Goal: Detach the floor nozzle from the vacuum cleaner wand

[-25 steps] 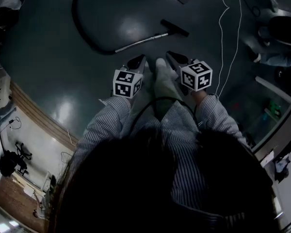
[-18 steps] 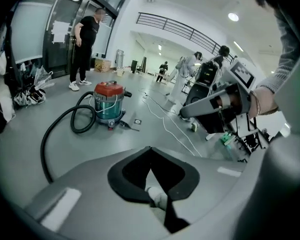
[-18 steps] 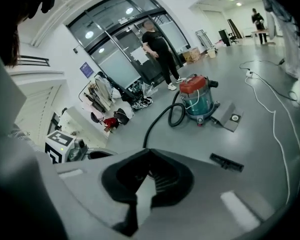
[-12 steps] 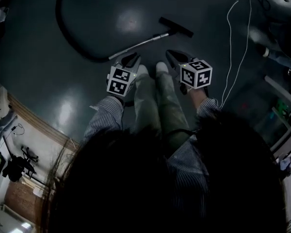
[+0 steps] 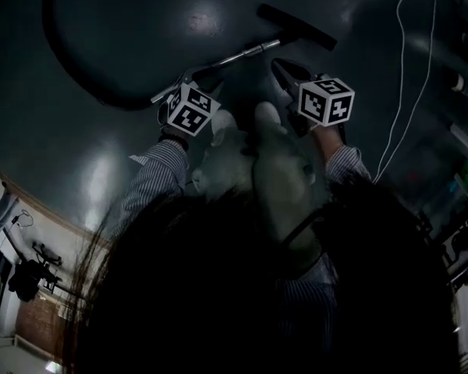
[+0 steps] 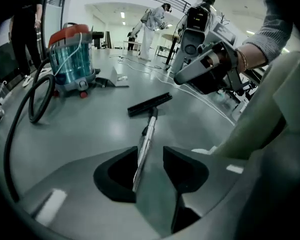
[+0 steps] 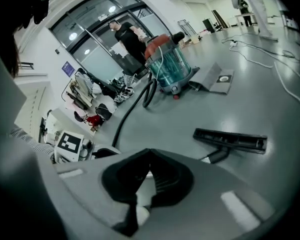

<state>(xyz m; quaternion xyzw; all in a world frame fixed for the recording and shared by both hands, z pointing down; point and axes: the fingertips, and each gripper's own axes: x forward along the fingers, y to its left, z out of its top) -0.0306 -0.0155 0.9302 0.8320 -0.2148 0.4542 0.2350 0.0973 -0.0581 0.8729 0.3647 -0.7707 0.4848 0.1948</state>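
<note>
One wand (image 6: pixel 147 134) lies within the left claw (image 6: pixel 150 152), jaws opening.

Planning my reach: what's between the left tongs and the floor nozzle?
The metal wand, in the left gripper view: it runs from the opening left tongs' gap, ungripped, to the floor nozzle.

Black floor nozzle (image 6: pixel 149 104) on a silver wand (image 6: pixel 144 146); black hose (image 7: pixel 125 120); canister (image 6: pixel 70 59) of clear teal under an orange-red lid; glossy grey floor (image 6: pixel 90 134); 2 white marker cubes (image 5: pixel 325 101) bearing black squares; sleeves (image 5: pixel 157 176) in fine grey-and-white stripes.
</note>
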